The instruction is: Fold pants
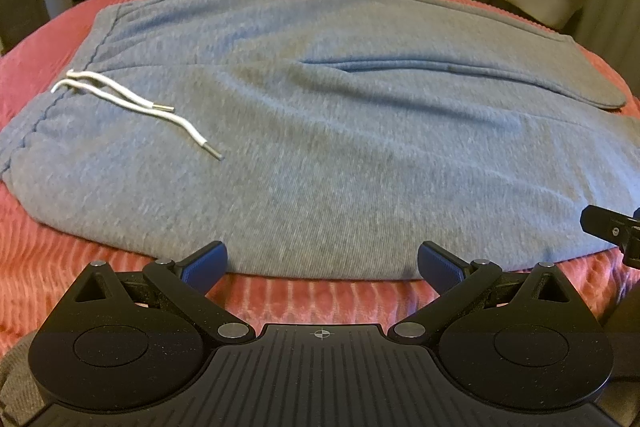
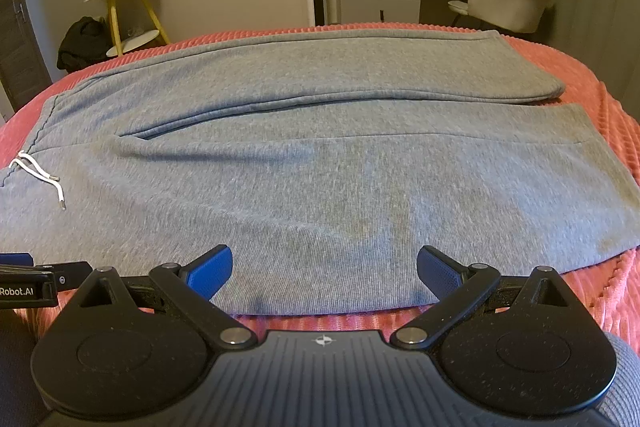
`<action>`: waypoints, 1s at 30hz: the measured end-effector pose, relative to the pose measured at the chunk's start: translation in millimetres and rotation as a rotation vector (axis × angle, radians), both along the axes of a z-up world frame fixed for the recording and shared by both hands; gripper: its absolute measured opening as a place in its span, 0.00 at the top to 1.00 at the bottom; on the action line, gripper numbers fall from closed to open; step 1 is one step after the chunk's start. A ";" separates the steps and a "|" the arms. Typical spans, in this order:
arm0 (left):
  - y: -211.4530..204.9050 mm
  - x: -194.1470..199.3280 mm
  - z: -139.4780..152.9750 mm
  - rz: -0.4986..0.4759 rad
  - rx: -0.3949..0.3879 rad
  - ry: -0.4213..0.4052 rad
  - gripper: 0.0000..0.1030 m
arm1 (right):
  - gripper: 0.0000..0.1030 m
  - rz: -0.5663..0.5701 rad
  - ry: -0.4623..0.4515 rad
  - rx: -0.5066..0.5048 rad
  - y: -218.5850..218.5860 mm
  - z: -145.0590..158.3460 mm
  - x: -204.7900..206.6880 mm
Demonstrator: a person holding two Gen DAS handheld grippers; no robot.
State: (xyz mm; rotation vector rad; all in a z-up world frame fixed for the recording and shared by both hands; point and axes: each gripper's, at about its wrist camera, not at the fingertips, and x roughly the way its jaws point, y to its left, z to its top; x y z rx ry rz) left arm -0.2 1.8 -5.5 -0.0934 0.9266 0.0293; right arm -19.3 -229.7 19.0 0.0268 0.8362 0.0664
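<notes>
Grey sweatpants [image 2: 320,187] lie spread flat on a bed with a coral ribbed bedspread [image 2: 592,291], waistband to the left, legs running right. The two legs lie side by side, the far one slightly overlapped along the middle seam; no fold made yet, by the look of it. White drawstring [image 1: 132,99] trails loose over the front near the waistband, ends free on the cloth.

Left tongs [image 1: 322,263] sit low at the near edge of the pants, toward the waist end, blue pads wide apart, nothing between them. Right tongs [image 2: 324,267] likewise spread wide and empty, at the near edge further along the near leg. The two tools sit close beside each other; each shows at the margin of the other's view.

Placement reads as deliberate: both tongs are lined up on the near long edge, probably to pinch that edge at two spaced points and carry the near leg over the far one. Flat layout suits this, since a smooth cloth folds cleanly.

Watch: the drawstring may get trapped in the fold.
</notes>
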 end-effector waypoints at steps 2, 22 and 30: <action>0.3 0.7 0.1 -0.001 0.000 0.002 0.00 | 0.04 -0.002 0.001 0.001 1.4 1.6 2.4; 0.3 -0.2 -2.4 0.000 -0.006 0.004 0.00 | 0.04 -0.010 0.001 0.009 -0.6 -0.3 -0.1; 0.7 -0.3 -3.4 -0.001 -0.010 0.008 0.00 | 0.04 -0.010 0.001 0.012 -0.5 -0.5 -0.2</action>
